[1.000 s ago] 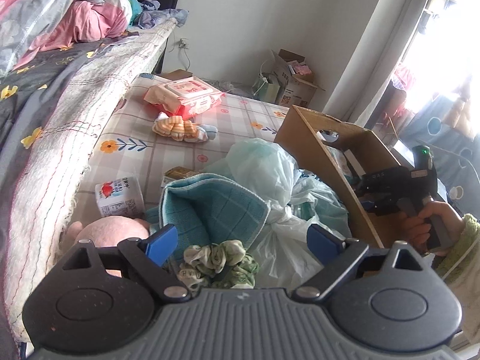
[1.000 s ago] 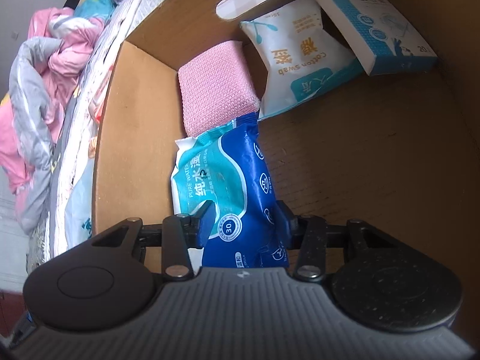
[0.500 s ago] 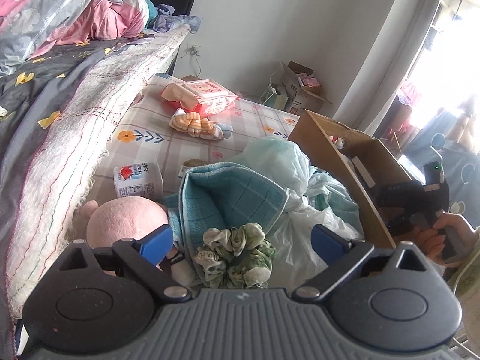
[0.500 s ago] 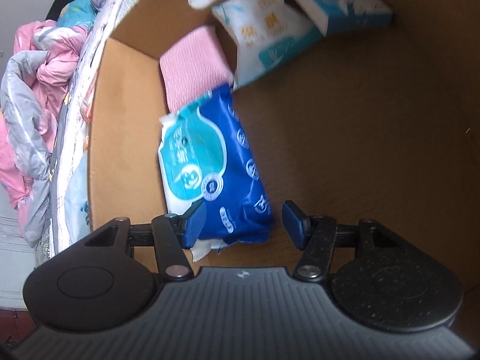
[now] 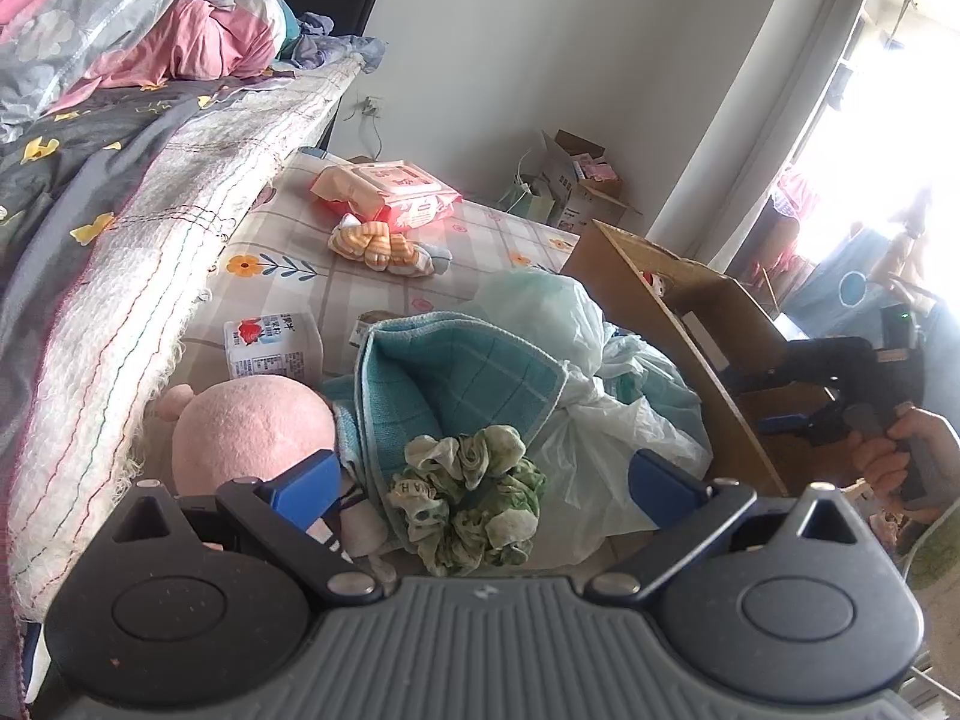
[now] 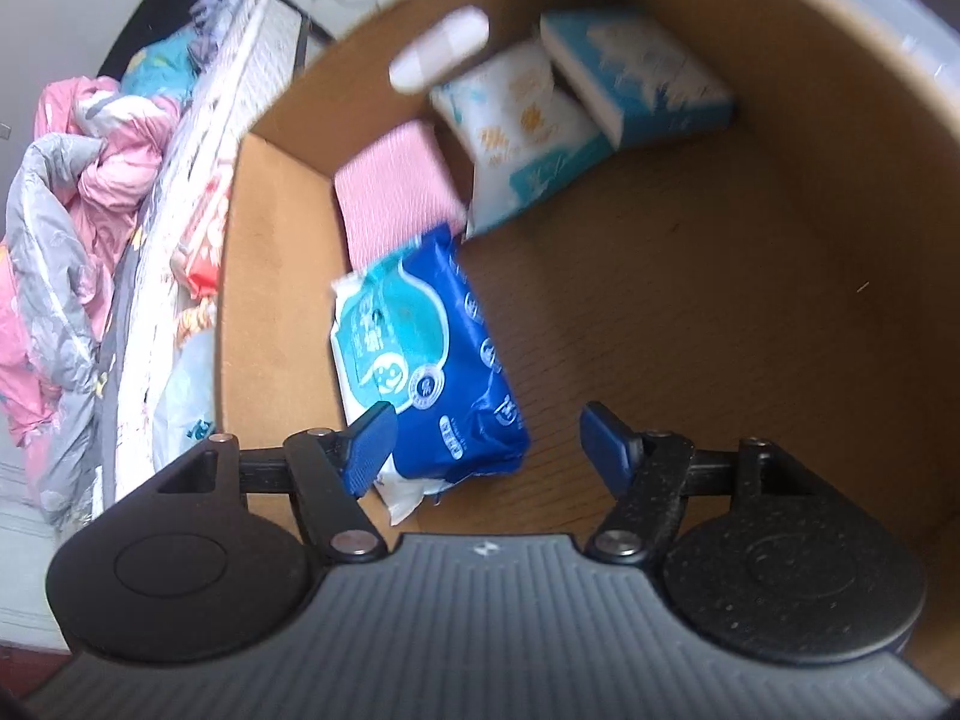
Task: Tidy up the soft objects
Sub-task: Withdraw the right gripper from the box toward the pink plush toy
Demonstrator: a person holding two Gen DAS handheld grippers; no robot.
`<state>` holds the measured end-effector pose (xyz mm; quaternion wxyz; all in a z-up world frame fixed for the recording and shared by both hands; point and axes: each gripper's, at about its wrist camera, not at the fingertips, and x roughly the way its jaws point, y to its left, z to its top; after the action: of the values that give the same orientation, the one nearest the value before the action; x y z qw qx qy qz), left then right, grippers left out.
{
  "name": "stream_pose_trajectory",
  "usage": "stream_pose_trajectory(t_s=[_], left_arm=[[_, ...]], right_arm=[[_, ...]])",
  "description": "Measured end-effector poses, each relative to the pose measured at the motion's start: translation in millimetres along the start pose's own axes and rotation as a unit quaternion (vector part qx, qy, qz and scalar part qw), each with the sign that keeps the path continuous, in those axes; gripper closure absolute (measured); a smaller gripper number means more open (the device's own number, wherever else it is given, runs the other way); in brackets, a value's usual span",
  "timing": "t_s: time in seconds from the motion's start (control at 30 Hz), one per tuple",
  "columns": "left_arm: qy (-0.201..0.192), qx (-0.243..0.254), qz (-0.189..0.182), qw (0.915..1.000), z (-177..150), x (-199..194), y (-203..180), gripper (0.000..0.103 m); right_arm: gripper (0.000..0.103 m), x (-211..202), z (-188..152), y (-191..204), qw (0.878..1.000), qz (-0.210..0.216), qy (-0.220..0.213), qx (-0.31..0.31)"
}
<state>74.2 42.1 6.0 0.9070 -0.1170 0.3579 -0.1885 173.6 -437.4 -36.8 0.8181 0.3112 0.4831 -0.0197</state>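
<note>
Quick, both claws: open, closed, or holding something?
Left claw: open, empty, scrunchie between its fingers.
Right claw: open, empty, over the blue wipes.

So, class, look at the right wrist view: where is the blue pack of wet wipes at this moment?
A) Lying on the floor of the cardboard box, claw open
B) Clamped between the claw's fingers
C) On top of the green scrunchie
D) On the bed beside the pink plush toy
A: the blue wipes pack lies on the floor of the cardboard box, and the right claw stands open with its jaws spread wide, gripping nothing.
</note>
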Motion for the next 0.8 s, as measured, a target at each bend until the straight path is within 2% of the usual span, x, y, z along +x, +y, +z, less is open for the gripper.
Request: stream_pose_trajectory(t_s=[0.1, 0.2, 0.27, 0.37, 0.47, 0.53, 0.7, 0.8], left_arm=[[-0.014, 0.005, 0.009, 0.9998, -2.9, -5.5, 5.7, 0.000], [-0.019, 0.022, 0.043, 0.9987, -5.7, -6.6, 9.2, 0.000], [-0.014, 0.030, 0.069, 0.9971, -7.3, -5.8, 12.0, 0.000], [-0.001, 0.032, 0.088, 0.9956, -10.8, -3.1, 18.8, 0.001], [0.006, 0.034, 0.102, 0.9942, -14.6, -2.7, 24.5, 0.002], [0.004, 0.038, 0.111, 0.9931, -16.8, -3.2, 27.4, 0.003], [0.004, 0.038, 0.132, 0.9905, -19.2, 3.2, 36.8, 0.007], [0.014, 0.033, 0.135, 0.9902, -20.0, 12.2, 43.7, 0.014]], right_arm=[[0.035, -37.2, -13.0, 16.3, 0.998, 0.011, -0.055, -0.039], [0.035, -64.8, -30.4, 39.1, 0.991, 0.066, -0.083, -0.080], [0.035, -70.9, -41.5, 57.9, 0.985, 0.111, -0.078, -0.105], [0.035, -63.4, -59.8, 95.5, 0.973, 0.173, -0.047, -0.144], [0.035, -39.9, -77.2, 143.6, 0.955, 0.235, 0.003, -0.183], [0.035, -23.3, -90.3, 177.8, 0.942, 0.259, 0.039, -0.208], [0.035, 24.2, -128.4, 254.6, 0.911, 0.280, 0.110, -0.281], [0.035, 53.8, -146.9, 288.1, 0.900, 0.276, 0.143, -0.306]])
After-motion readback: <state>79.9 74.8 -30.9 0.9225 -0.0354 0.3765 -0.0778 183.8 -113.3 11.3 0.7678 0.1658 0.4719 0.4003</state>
